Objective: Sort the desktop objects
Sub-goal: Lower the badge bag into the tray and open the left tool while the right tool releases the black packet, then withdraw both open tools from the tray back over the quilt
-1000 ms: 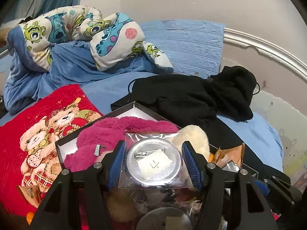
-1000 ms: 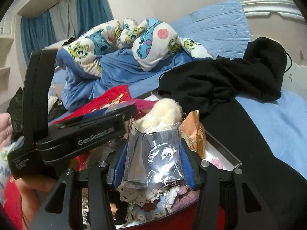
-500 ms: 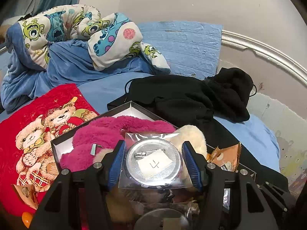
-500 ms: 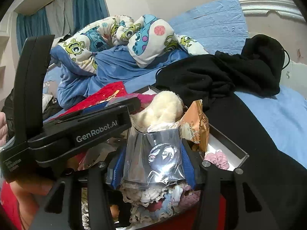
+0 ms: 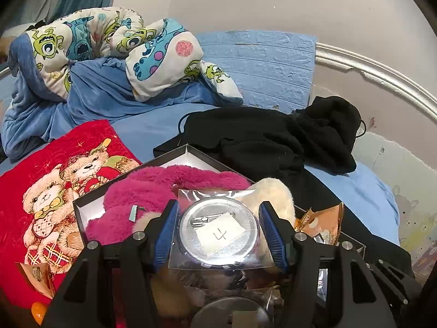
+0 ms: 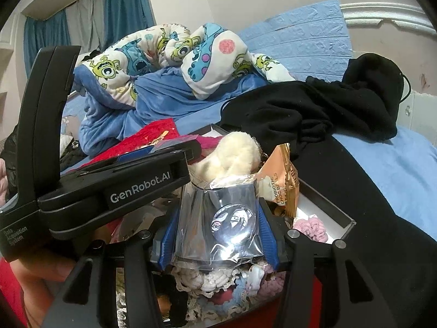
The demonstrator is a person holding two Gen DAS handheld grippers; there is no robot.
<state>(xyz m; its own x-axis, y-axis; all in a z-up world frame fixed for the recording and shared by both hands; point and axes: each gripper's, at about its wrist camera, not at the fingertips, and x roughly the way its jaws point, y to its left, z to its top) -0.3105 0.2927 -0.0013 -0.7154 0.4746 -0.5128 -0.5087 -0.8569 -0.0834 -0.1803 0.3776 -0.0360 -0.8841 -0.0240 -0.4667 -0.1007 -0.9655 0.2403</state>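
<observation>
Left wrist view: left gripper still clamps bagged silver badge above box; right gripper still pinches bagged dark badge. Both lifted slightly, neither sorted yet.

A bed with a blue sheet carries everything. On it lie a rumpled cartoon-print quilt at the back, a black garment to the right, a red teddy-bear cushion to the left, and an open box between garment and cushion, touching both.
</observation>
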